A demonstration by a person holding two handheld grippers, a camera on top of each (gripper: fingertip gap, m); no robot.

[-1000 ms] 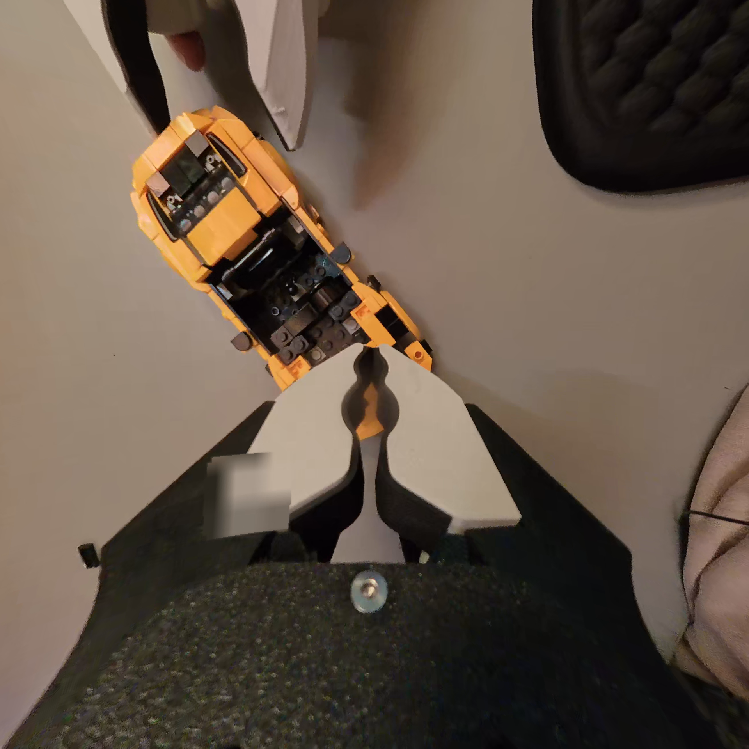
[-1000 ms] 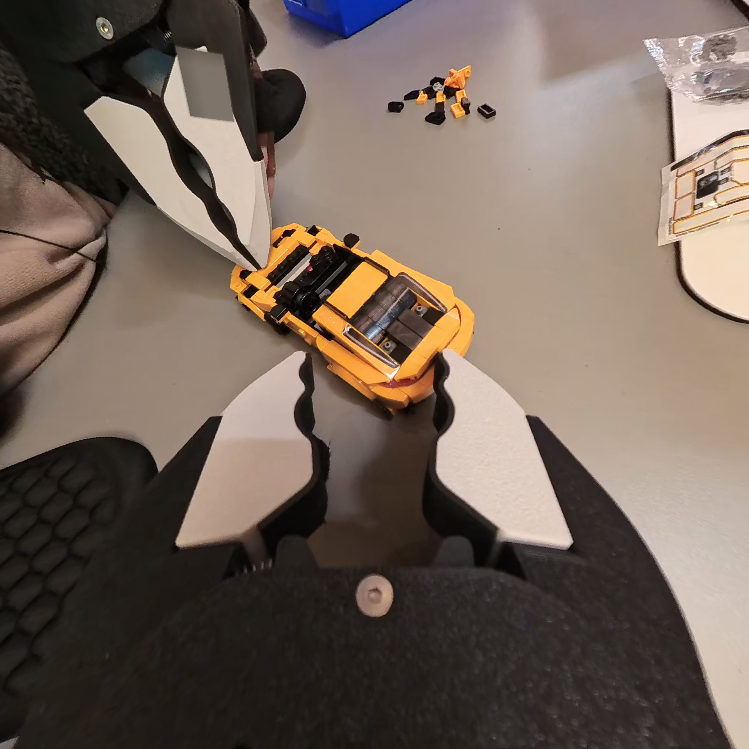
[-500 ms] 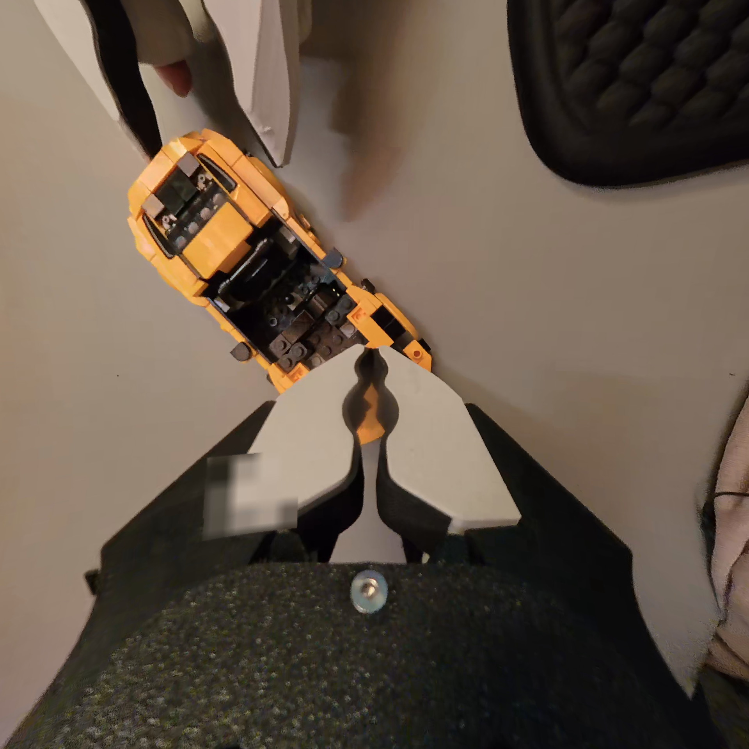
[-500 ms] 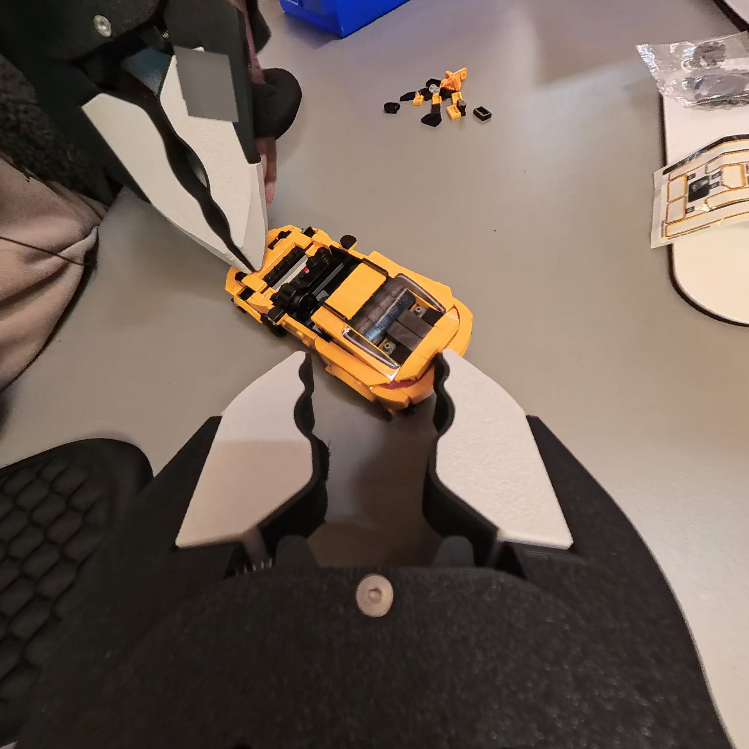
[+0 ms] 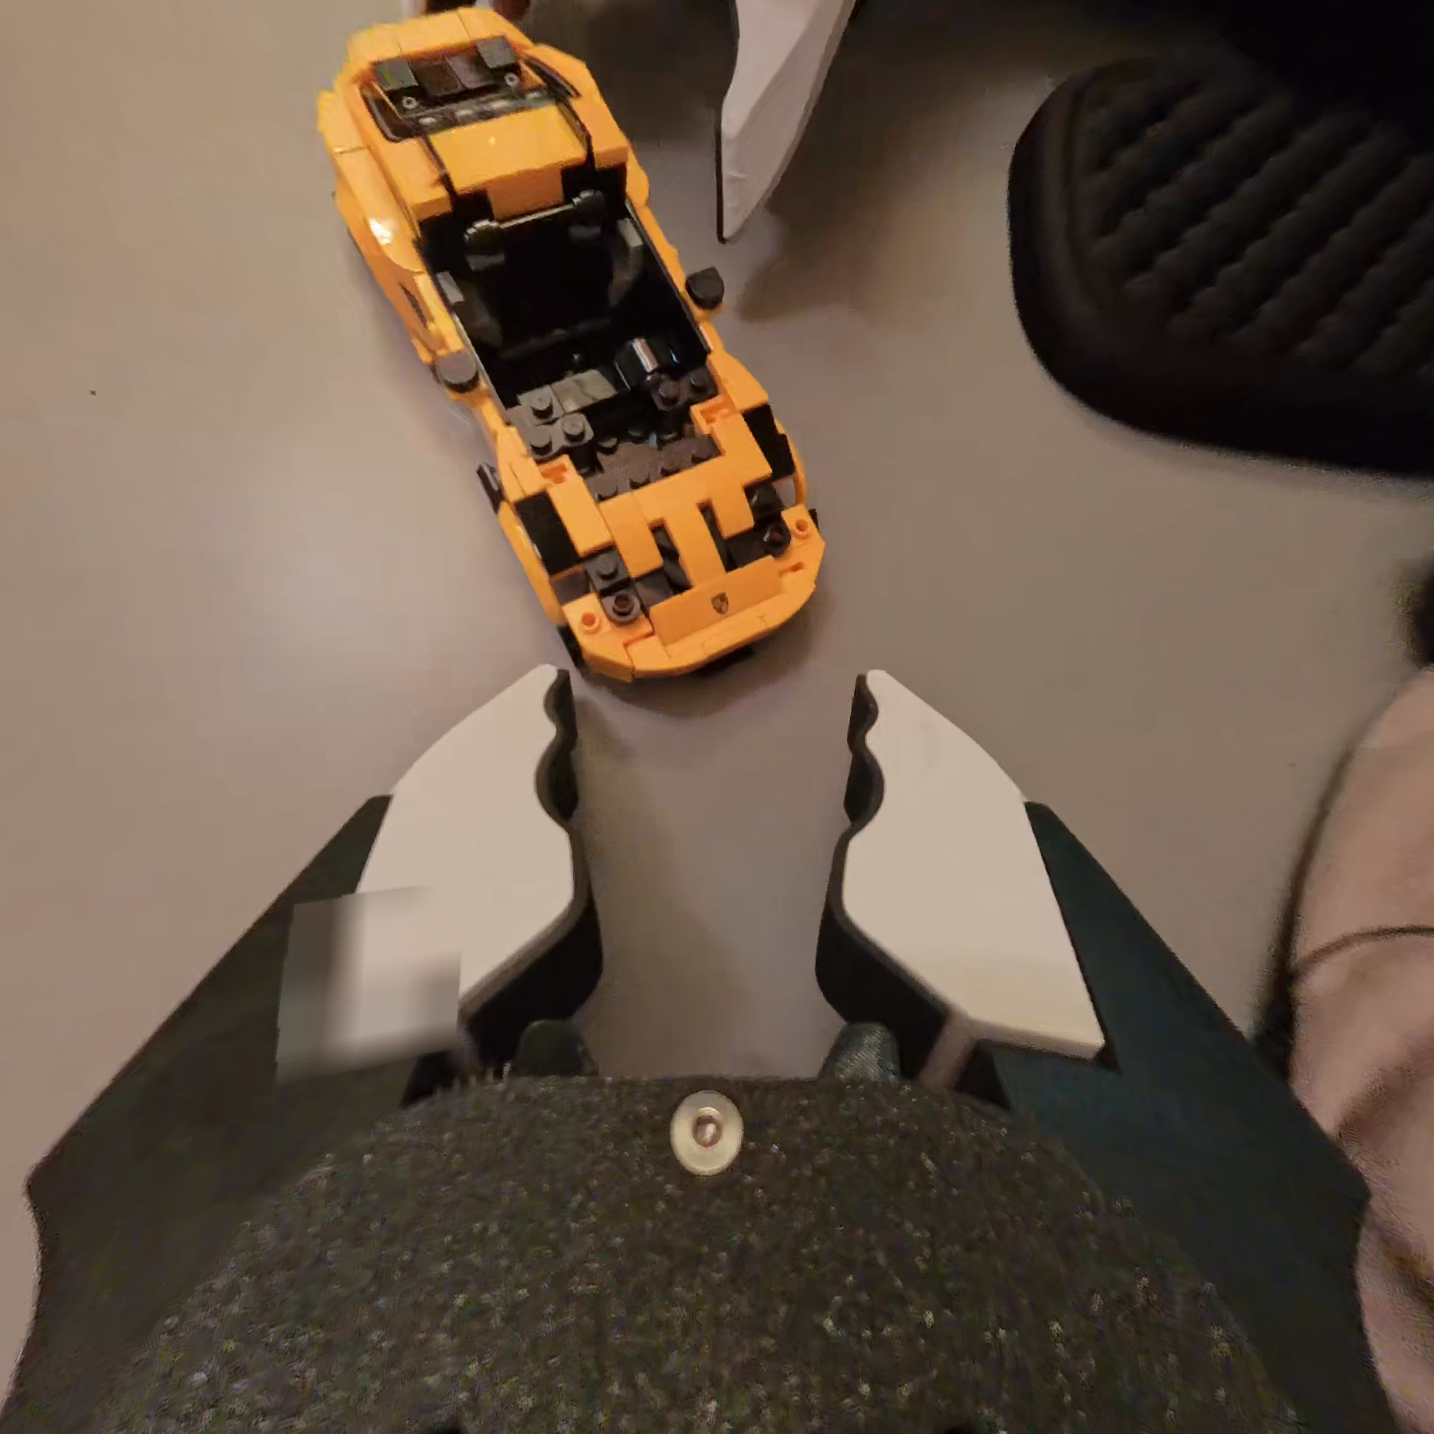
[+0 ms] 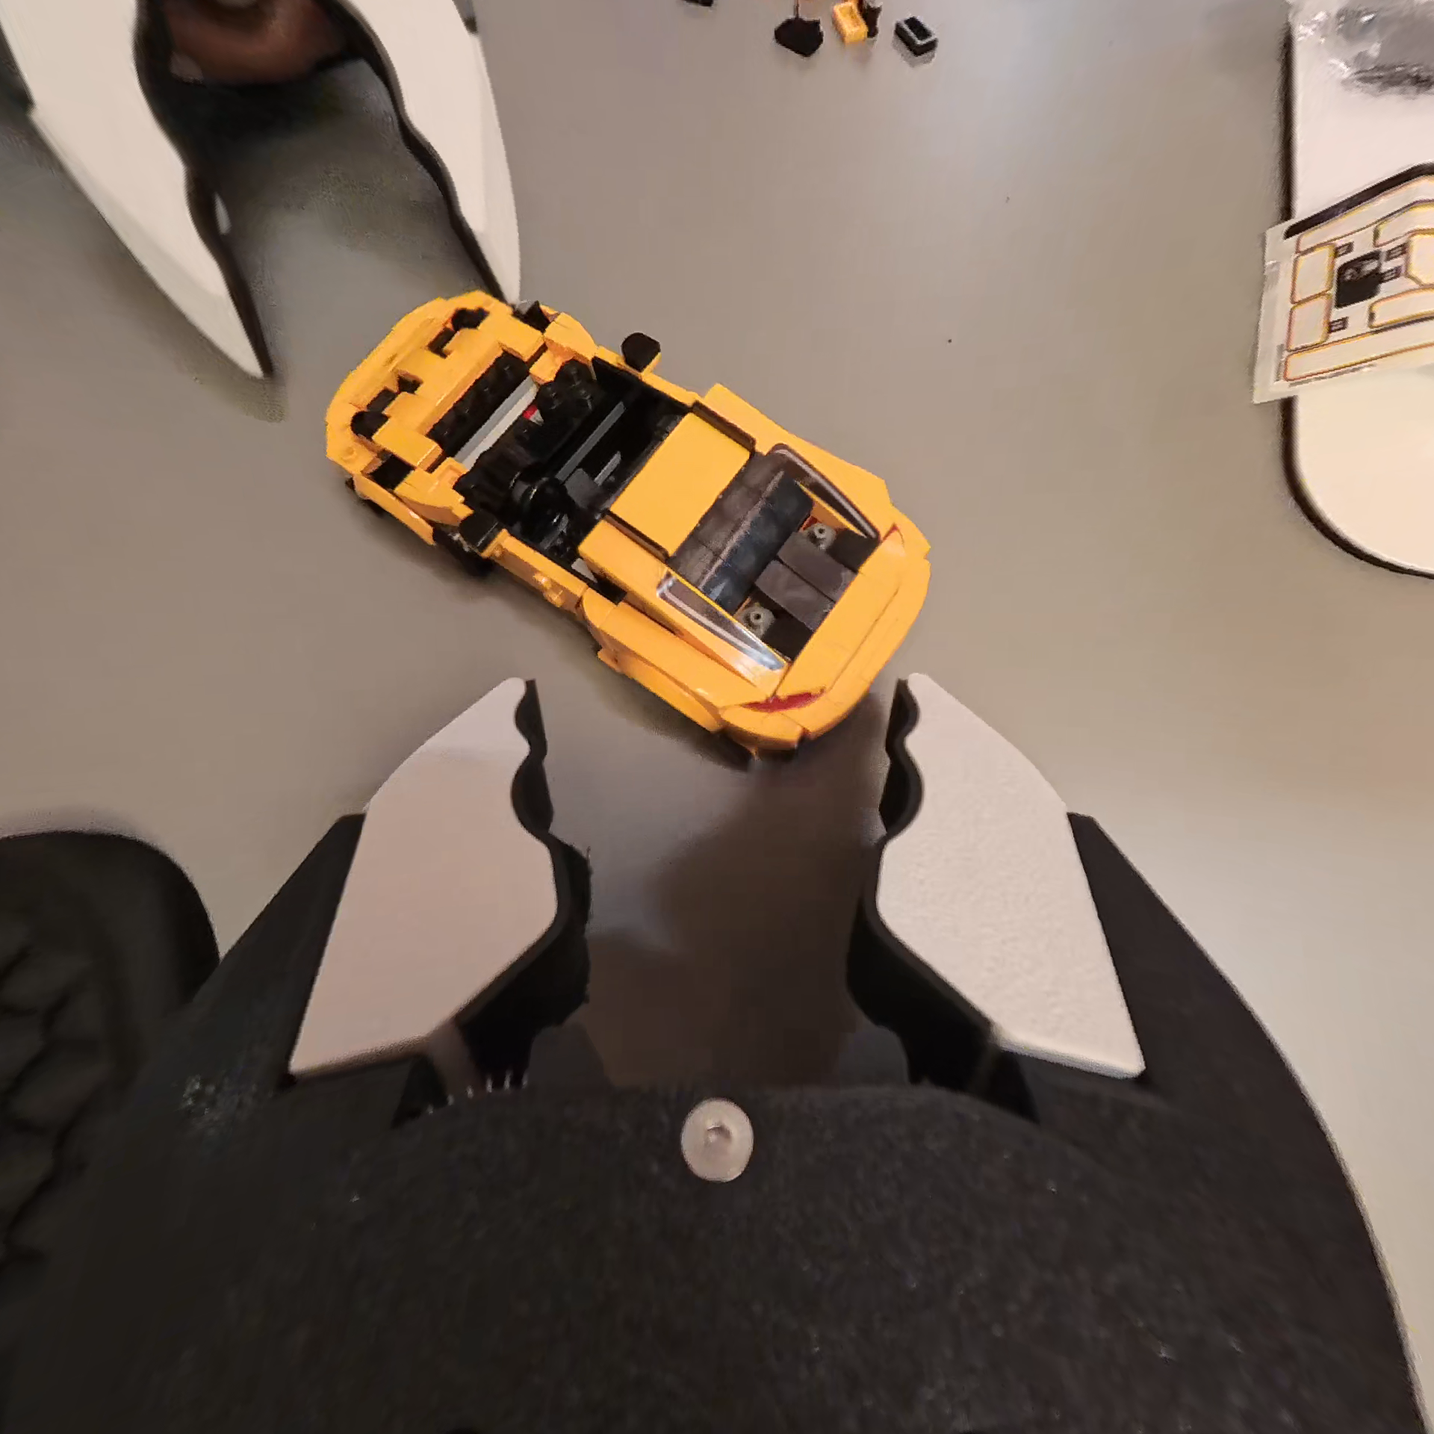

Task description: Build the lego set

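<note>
- The orange lego car (image 5: 570, 365) rests on the grey surface (image 5: 194, 543), partly built, its black interior open from above and no roof over the cockpit.
- In the left wrist view the left gripper (image 5: 710, 683) has its jaws spread wide with nothing between them; the car's low nose lies just beyond the tips, close to the left one, with a thin strip of surface showing between.
- In the right wrist view the right gripper (image 6: 714, 687) is likewise wide open and empty, its tips just short of the car's rear end, where a red strip shows on the tail.
- The car (image 6: 628, 520) lies diagonally between the two grippers, nose toward the left gripper (image 6: 384, 334), whose white fingers show at the upper left of the right wrist view, one tip right at the car's front corner; whether it touches cannot be told.
- One white finger (image 5: 764, 116) of the right gripper shows at the top of the left wrist view, beside the car's rear.
- A few small loose pieces (image 6: 850, 23), black and orange, lie well apart from the car at the far edge.
- A sticker sheet (image 6: 1350, 287) lies on a white board (image 6: 1366, 481) at the right.
- A black quilted pad (image 5: 1241, 248) sits to the right of the car.
</note>
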